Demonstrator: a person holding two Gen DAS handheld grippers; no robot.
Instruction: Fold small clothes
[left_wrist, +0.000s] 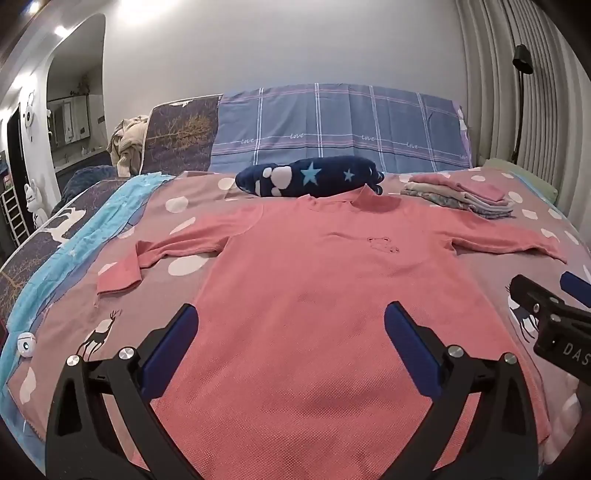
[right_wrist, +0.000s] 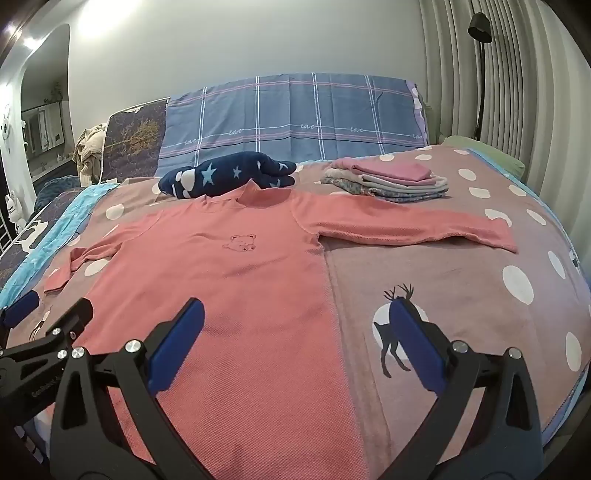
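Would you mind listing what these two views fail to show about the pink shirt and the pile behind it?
- Pink shirt hem: both views, hidden by the gripper frames and cut off at the lower edge.
- Left sleeve cuff: right wrist view, partly hidden by the left gripper.
- Folded pile: both views, too small to tell which garments.
- Bear print: left wrist view, too faint.

Evenly lit, moderate brightness, both views. Ceiling lights (left_wrist: 62, 29) blown out at 11 o'clock; broad glare patch on wall (right_wrist: 99, 22) at 11 o'clock in right wrist view. Soft, short shadows under sleeve of pink shirt (right_wrist: 406, 240) and beneath folded stack (right_wrist: 391, 181). Strong fisheye bending: curtain (left_wrist: 491, 92) bowed at 2 o'clock, corners vignetted black. Centre sharp; slight softness and compression smear toward rims. No motion blur.
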